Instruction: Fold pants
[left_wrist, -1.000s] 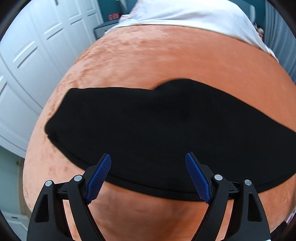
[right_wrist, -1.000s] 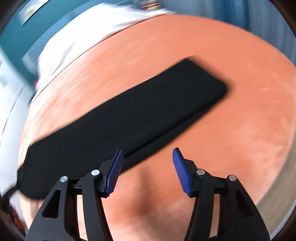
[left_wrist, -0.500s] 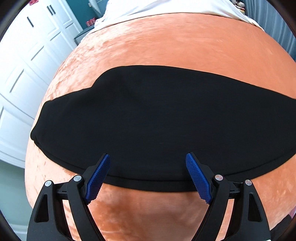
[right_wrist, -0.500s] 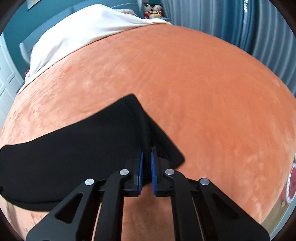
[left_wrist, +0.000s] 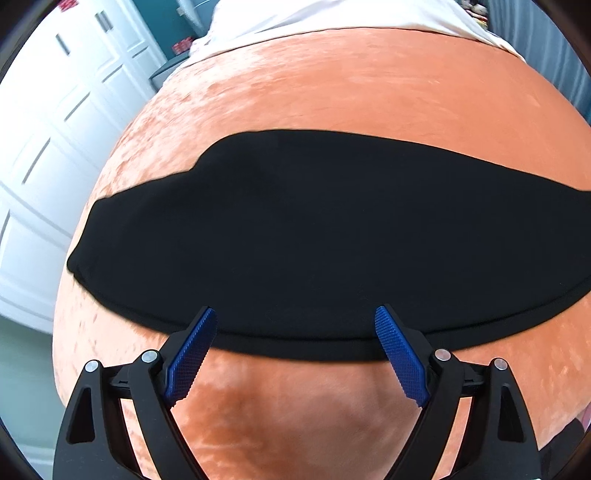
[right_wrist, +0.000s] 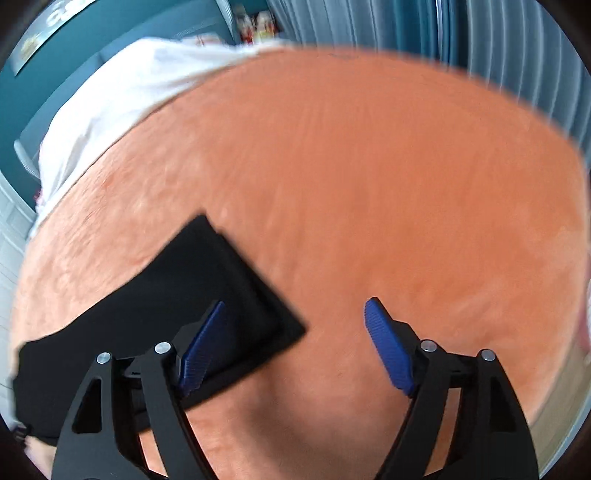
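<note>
Pair of black, matte, soft-fabric pants (left_wrist: 314, 240): one item, laid flat as a long narrow band, apparently folded lengthwise leg on leg. Left wrist view: spans the middle of the frame from left edge region to right border; a stepped contour at upper left where the outline widens; rounded end at left; a seamed edge runs along the lower border. Right wrist view: blurred; the band enters from lower left and ends in a squared corner (right_wrist: 236, 295) near lower centre, with a second layer showing beneath it. Surface smooth, no marked wrinkles
</note>
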